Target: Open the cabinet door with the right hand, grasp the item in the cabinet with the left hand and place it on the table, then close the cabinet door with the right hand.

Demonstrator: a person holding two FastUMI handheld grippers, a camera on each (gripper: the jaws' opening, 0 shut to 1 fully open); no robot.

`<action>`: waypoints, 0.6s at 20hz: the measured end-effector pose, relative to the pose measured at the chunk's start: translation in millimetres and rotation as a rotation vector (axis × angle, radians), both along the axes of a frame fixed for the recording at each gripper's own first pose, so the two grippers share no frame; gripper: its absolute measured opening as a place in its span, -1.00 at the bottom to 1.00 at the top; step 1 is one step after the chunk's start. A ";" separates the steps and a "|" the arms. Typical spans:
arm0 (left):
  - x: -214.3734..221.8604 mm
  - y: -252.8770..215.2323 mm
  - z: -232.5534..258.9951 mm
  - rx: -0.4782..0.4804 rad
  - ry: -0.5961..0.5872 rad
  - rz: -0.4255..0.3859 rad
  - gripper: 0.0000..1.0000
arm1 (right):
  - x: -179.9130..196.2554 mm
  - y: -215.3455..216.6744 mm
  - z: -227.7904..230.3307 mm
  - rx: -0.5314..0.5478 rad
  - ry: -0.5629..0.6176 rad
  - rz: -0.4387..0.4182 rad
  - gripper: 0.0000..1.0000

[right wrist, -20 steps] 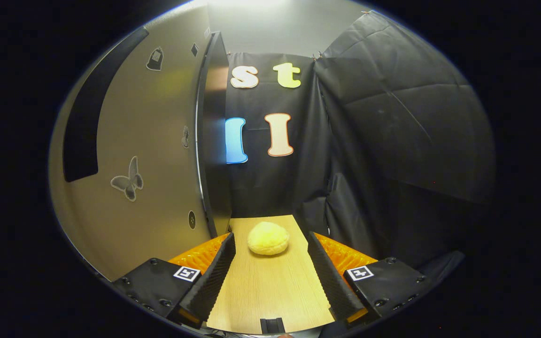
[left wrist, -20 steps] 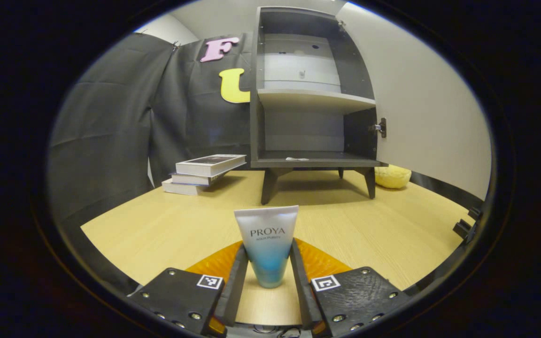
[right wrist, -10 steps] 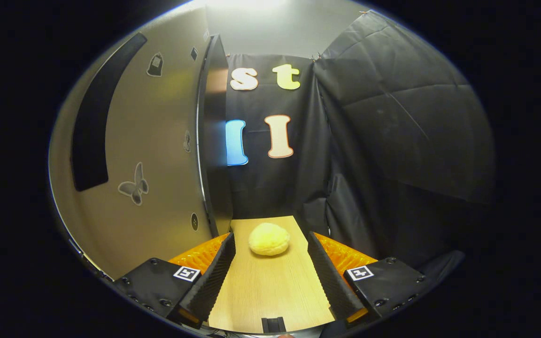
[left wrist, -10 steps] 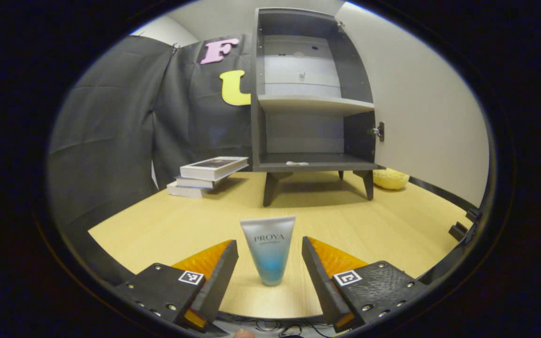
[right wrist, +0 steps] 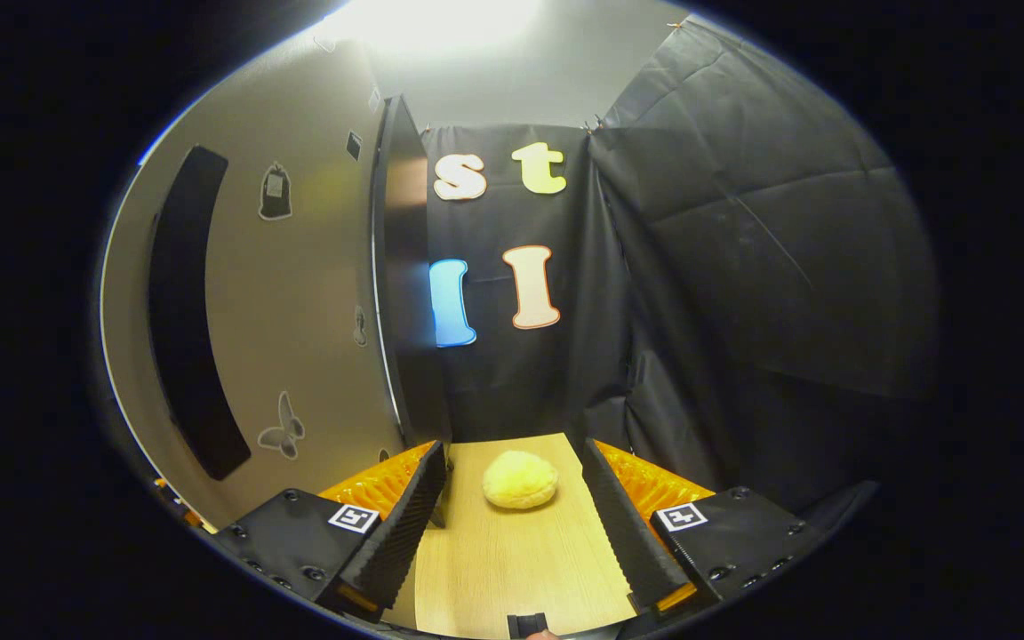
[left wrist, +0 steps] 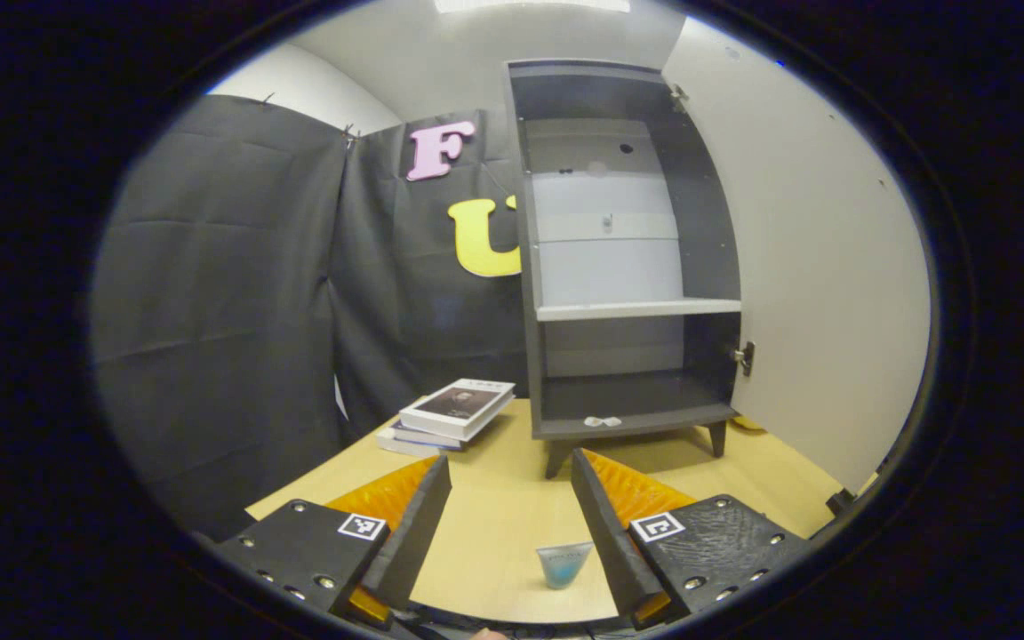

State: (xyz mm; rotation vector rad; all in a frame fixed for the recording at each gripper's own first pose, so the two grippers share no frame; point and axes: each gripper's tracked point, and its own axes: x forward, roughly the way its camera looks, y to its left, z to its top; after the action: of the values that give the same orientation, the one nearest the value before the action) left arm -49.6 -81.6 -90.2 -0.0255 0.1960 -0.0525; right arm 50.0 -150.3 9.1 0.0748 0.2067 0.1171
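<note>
Right gripper [right wrist: 512, 498] hangs wide open and empty beside the swung-out cabinet door [right wrist: 299, 293], whose outer face rises at its 10 o'clock with the free edge just left of the fingers; judging by that, the closing push belongs to this hand, the nearer one, sweeping the upright panel back toward the cabinet [left wrist: 628, 258]. A yellow soft lump [right wrist: 520, 479] sits on the table [right wrist: 512, 569] at 12 o'clock, between the fingers' line but untouched. Left gripper [left wrist: 510, 516] is likewise spread and holds nothing; the tube [left wrist: 564, 564] stands released on the tabletop at its 5 o'clock, close by the right-hand finger. The cabinet's shelves look bare, save a small pale scrap on the bottom one.
</note>
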 end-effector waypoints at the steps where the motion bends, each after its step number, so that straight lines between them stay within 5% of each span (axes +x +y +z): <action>1: 3.7 5.9 13.4 -0.010 -0.006 -0.003 0.65 | -1.9 1.3 5.3 0.000 -0.004 0.003 0.94; 12: 41.2 93.8 90.4 -0.113 -0.051 0.014 0.65 | -31.8 17.6 50.8 -0.019 -0.057 -0.081 0.95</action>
State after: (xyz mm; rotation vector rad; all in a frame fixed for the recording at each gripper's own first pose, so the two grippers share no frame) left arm -8.4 12.2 0.2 -0.1376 0.1416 -0.0504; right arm 18.2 -132.7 59.8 0.0603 0.1480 0.0360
